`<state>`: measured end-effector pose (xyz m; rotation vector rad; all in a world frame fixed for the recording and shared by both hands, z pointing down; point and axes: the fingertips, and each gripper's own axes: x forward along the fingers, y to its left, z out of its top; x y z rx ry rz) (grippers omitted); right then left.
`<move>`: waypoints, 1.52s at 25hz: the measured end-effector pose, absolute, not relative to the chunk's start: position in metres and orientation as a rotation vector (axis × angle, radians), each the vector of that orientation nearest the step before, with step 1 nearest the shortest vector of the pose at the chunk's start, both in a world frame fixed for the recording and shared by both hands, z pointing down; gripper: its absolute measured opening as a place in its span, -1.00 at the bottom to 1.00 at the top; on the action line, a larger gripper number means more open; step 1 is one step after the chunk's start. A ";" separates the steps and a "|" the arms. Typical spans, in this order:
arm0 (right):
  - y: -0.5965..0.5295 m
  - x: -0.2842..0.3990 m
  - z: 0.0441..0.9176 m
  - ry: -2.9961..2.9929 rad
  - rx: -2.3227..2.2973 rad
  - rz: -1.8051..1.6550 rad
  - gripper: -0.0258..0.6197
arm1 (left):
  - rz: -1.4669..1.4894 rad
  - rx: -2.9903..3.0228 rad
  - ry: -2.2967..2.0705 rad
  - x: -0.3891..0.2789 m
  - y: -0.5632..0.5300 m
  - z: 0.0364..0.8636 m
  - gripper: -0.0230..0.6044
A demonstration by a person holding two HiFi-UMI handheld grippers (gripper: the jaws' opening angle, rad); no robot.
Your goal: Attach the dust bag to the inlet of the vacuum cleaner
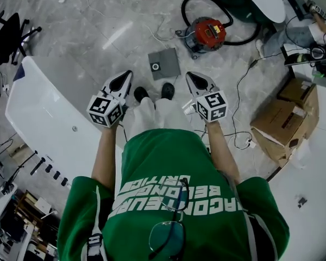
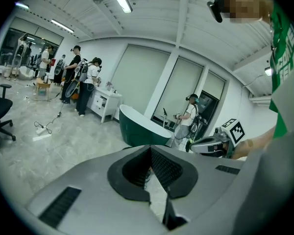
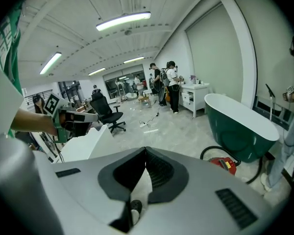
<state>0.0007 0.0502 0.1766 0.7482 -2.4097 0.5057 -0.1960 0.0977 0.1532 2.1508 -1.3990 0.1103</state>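
On the left, left gripper (image 1: pixel 121 84): jaws pressed together, nothing in them. Dust bag (image 1: pixel 164 64) lies flat on the floor (image 1: pixel 114 31) just past the person's shoes (image 1: pixel 167 90), not held by either gripper. Right gripper (image 1: pixel 197 82): jaws closed too, empty. Red vacuum cleaner (image 1: pixel 206 34) sits further right, near the bag but apart. So imo nothing's done yet, pickup + attaching to the inlet both still left.

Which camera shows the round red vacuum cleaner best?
The head view: the round red vacuum cleaner is seen whole from above. The right gripper view catches only part of it; the left gripper view misses it.
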 end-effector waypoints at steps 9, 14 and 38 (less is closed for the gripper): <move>0.030 -0.023 0.259 -2.355 0.632 0.530 -0.90 | 0.137 2.096 -1.376 -0.204 0.078 0.234 -0.91; 0.017 -0.036 0.327 -2.346 0.538 0.508 -0.90 | 0.145 2.094 -1.368 -0.208 0.067 0.301 -0.91; -0.019 -0.050 0.789 -2.376 0.431 0.362 -0.90 | 0.219 2.242 -1.275 -0.210 0.024 0.767 -0.91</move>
